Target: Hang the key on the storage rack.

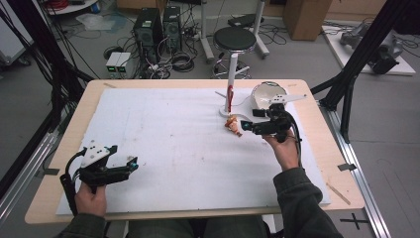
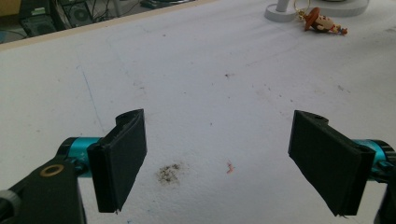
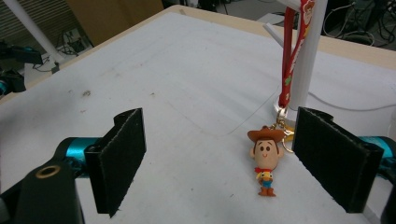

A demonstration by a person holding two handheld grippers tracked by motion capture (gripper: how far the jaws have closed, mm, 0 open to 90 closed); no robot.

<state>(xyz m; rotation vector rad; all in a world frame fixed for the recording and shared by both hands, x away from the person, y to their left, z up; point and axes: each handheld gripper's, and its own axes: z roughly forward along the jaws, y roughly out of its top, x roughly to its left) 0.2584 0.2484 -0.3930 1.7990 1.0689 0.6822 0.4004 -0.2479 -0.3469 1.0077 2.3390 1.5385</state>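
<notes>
Two grippers stand with jaws apart: the right gripper [image 1: 246, 125] beside the cowboy keychain [image 3: 265, 158] near the worktop's [image 1: 163, 144] far edge, the left gripper [image 1: 130, 163] near its front-left corner.

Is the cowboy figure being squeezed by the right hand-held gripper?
No, the cowboy figure lies flat on the white table cover, with the right hand-held gripper standing open and both pads clear of it.

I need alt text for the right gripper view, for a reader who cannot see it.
A small cowboy figure keychain with a brown hat lies on the white table cover between the open black jaws of the right gripper, untouched. Its red lanyard hangs on a white post stand behind.
</notes>
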